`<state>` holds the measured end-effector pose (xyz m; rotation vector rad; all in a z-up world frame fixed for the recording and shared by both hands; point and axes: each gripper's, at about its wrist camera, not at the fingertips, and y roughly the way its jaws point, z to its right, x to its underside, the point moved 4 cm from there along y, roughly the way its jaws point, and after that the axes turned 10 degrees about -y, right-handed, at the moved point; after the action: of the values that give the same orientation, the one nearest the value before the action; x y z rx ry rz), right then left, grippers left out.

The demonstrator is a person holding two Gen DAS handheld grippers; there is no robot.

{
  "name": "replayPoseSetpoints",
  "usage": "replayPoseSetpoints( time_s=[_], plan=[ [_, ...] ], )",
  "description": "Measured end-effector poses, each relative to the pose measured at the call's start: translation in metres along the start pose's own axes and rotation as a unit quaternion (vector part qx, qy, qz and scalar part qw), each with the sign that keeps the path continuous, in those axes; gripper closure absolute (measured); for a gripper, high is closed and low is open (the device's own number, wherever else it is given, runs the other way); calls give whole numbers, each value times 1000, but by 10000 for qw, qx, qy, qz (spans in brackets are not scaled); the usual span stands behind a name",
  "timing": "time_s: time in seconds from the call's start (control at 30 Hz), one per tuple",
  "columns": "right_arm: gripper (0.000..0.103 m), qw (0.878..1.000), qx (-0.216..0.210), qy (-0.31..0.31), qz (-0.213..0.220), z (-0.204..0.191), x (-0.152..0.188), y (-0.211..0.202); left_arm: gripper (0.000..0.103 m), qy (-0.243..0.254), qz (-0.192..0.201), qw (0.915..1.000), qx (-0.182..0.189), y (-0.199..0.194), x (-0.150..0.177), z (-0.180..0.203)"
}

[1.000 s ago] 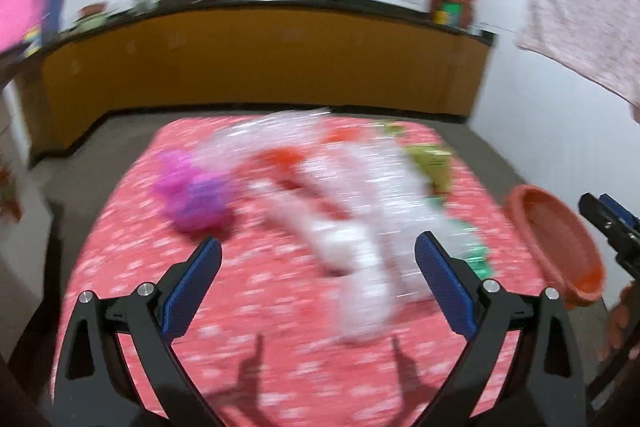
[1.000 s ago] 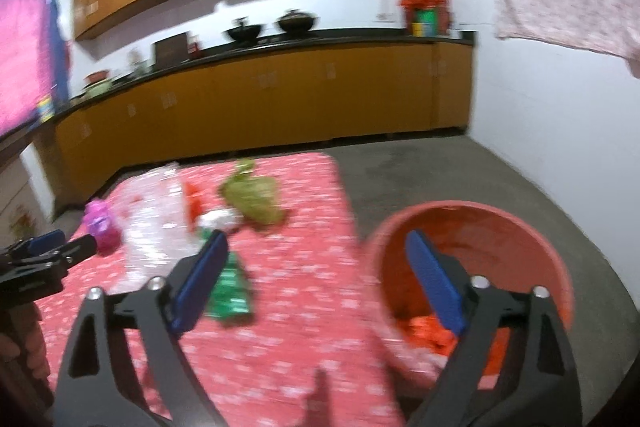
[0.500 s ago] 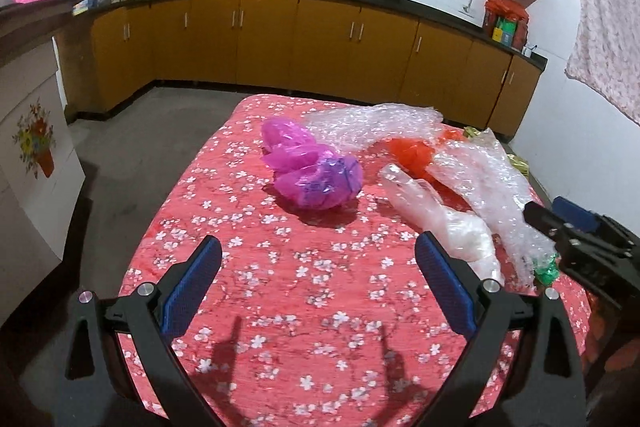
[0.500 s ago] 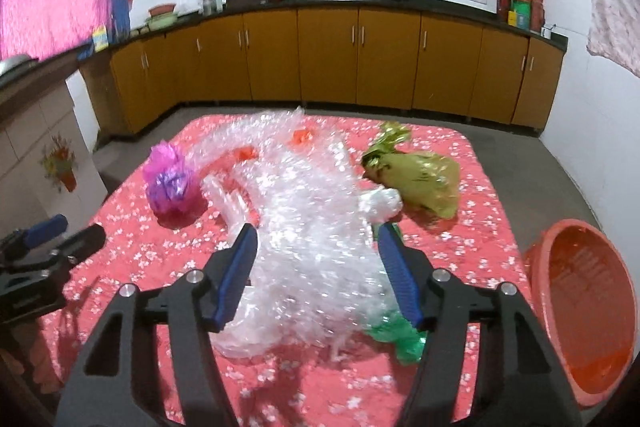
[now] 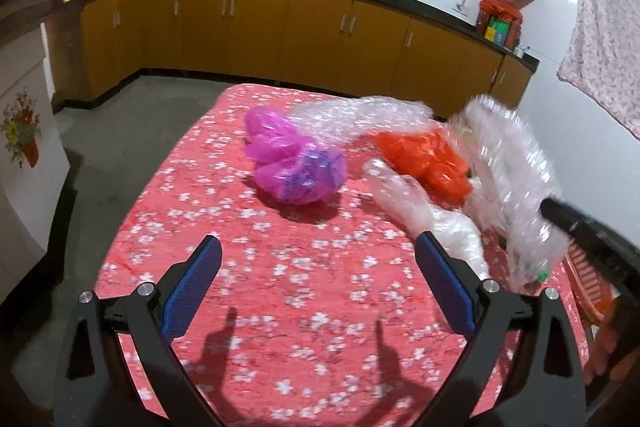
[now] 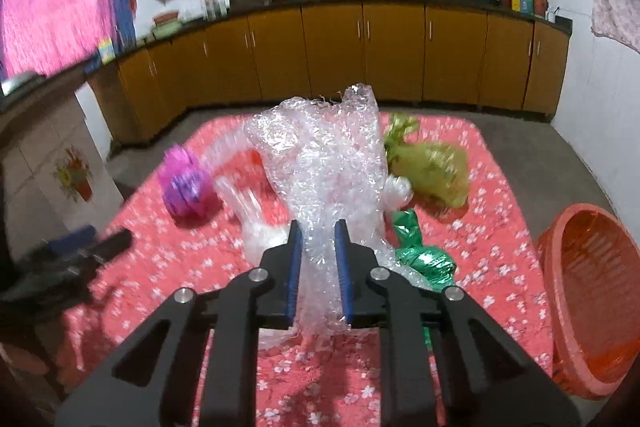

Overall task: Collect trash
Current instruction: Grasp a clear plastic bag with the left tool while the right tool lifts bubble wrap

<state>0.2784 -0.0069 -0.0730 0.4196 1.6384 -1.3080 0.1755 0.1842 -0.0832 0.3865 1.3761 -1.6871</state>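
Observation:
A big sheet of clear bubble wrap [image 6: 324, 163] stands up off the red flowered tablecloth [image 5: 280, 307]. My right gripper [image 6: 318, 227] has its jaws closing on the sheet's lower part, and the blue pads press it from both sides. In the left wrist view the same bubble wrap [image 5: 508, 163] hangs blurred at the right. My left gripper [image 5: 318, 241] is open and holds nothing, short of a pink-purple bag [image 5: 296, 163]. An orange bag [image 5: 424, 159] and a clear plastic bag [image 5: 424, 211] lie beside it.
An orange basket [image 6: 592, 291] stands off the table's right edge. A yellow-green bag [image 6: 432, 163] and a green foil wrapper [image 6: 424, 255] lie on the right half of the cloth. Wooden cabinets line the far walls, and grey floor runs round the table.
My right gripper swung from over the basket to the bubble wrap and closed on it; the sheet now stands raised. My left gripper swung left earlier and has since stayed put, still open.

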Motion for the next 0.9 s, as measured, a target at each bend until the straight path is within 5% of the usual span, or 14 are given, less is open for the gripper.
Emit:
replayPoseSetpoints(
  time_s=[0.33, 0.6, 0.9],
  plan=[
    [86, 9965, 505, 506, 437, 56, 2, -48, 6, 298, -439, 9976, 454, 33, 12, 74],
    [86, 9919, 751, 962, 360, 100, 26, -55, 7, 403, -858, 9954, 100, 77, 24, 102],
    [86, 9892, 875, 1160, 211, 122, 44, -47, 22, 334, -1091, 9929, -342, 104, 32, 100]
  ],
)
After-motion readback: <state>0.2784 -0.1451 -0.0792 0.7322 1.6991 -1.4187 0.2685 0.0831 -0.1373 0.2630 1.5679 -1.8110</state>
